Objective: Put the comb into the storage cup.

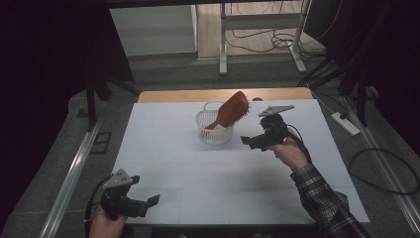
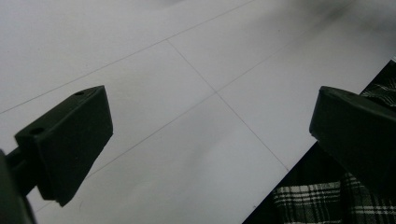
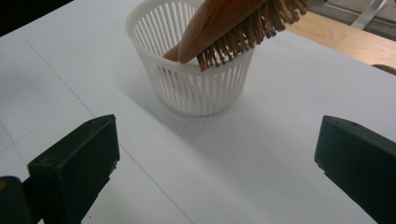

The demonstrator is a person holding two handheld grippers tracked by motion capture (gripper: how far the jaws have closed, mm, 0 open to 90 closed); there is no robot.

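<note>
We find a round white slotted plastic basket (image 1: 214,128) at upper centre of the high view, on the white table covering (image 1: 163,148). A brown wooden paddle hairbrush (image 1: 232,110) stands in it handle-down, its bristled head leaning out over the rim toward the upper right; the basket wall props it at that tilt. The right gripper (image 1: 253,141), just right of the basket, has its jaws wide apart and holds nothing; its own view shows them aimed at the basket, which we judge suits a reach or a release. The left gripper (image 1: 148,202), lower left, sits low with jaws apart over bare covering, apparently idle.
</note>
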